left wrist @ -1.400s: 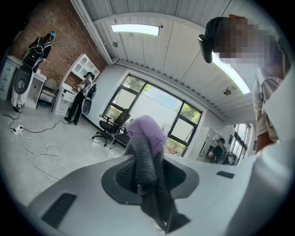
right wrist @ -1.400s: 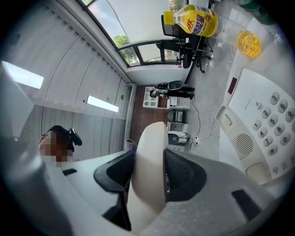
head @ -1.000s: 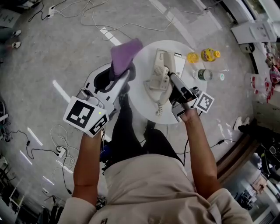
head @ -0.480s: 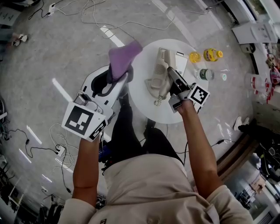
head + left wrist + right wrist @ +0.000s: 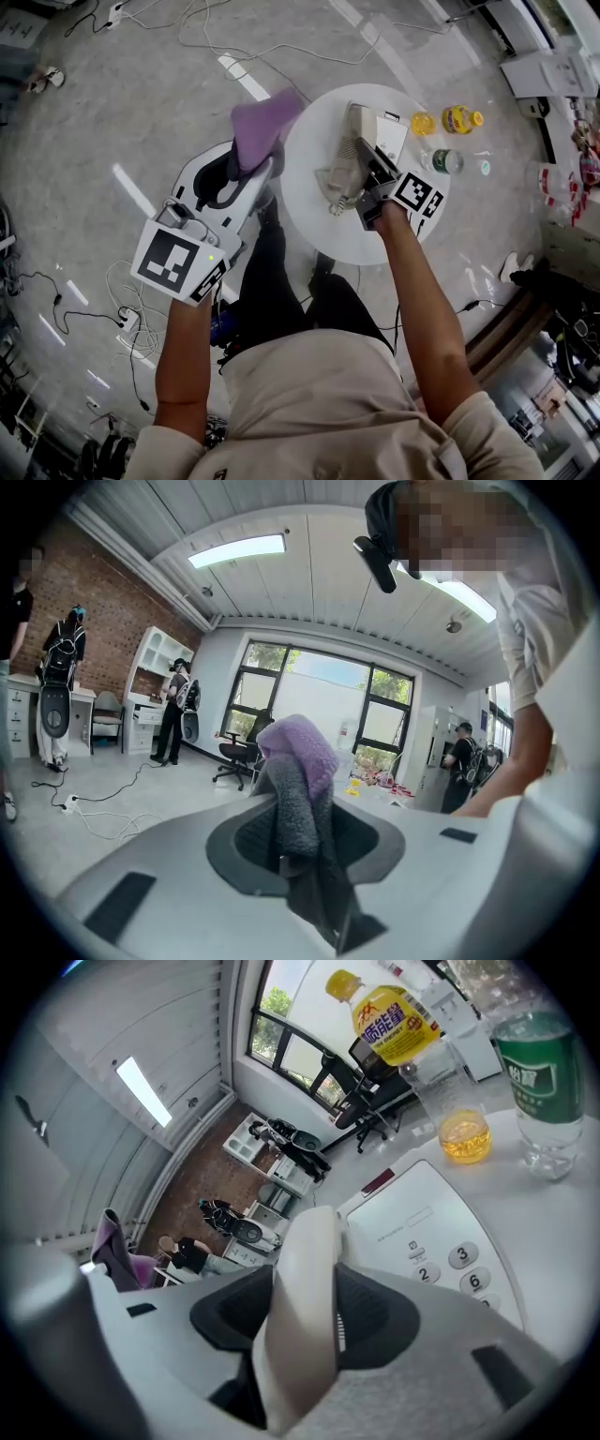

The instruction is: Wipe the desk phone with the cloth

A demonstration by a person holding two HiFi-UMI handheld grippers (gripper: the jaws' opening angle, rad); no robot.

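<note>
Your cloth [image 5: 260, 126] is purple. The handset [image 5: 343, 167] is cream, the phone base [image 5: 441, 1232] white with grey keys. The table [image 5: 314, 220] is white; at its two o'clock, a yellow-labelled bottle [image 5: 459, 119] and a green-labelled bottle [image 5: 441, 160]. Your marker cubes [image 5: 178, 262] show black-and-white squares.

Round white table [image 5: 314, 141] standing on a grey floor [image 5: 141, 112], yellow bottle [image 5: 459, 119], glass of yellow drink [image 5: 423, 123] and green-labelled bottle [image 5: 444, 160] standing near together at its far edge, white cables [image 5: 216, 42] lying across the floor, two people [image 5: 176, 710], perhaps wearing backpacks, standing by white shelves [image 5: 155, 667]
</note>
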